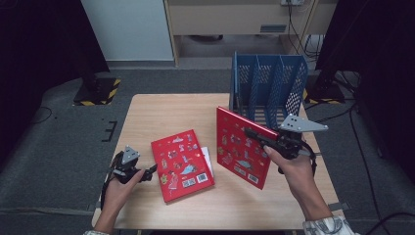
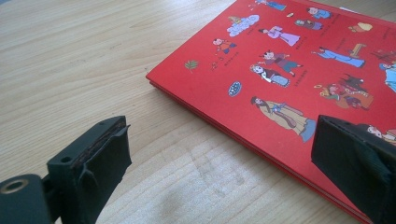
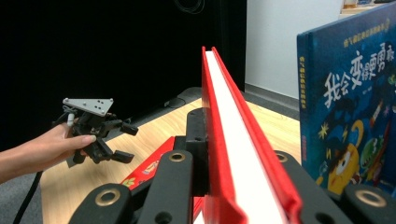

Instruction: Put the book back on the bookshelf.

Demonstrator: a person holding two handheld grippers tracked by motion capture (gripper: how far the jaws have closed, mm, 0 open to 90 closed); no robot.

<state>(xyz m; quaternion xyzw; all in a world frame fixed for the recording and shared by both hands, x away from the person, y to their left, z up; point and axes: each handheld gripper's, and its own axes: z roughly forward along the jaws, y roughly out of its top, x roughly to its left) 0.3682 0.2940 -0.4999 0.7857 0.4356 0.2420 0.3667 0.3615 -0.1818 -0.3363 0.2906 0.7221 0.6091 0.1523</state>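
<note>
- While the left gripper [image 1: 147,175] rests near the left edge of the wooden table [image 1: 161,110], its jaws stand apart with nothing between them, just left of a red book [image 1: 182,164] lying flat.
- Left gripper view adds what the high view cannot: the flat book [image 2: 299,79] is seen close up, its cover printed with small cartoon figures, and the near corner sits between the two black pads [image 2: 100,156] without touching either.
- Middle of the table: a second red book [image 1: 243,147] is held up on its edge, tilted, clear of the flat one and just in front of the blue file rack [image 1: 268,88].
- Right gripper [image 1: 254,134] is clamped on the top edge of this upright book, held by the person's right hand [image 1: 293,169].
- Right gripper view shows what the high view hides: the jaws pinch the covers with the white page block [image 3: 233,130] between them, and a dark blue picture book [image 3: 350,107] already stands at the right, seemingly in the rack.
- Step in hand, as a judgement: carrying the upright book toward the rack to file it.
- Next move likely calls for lining the book up with an empty slot at the far right, lowering it straight, then letting go.
</note>
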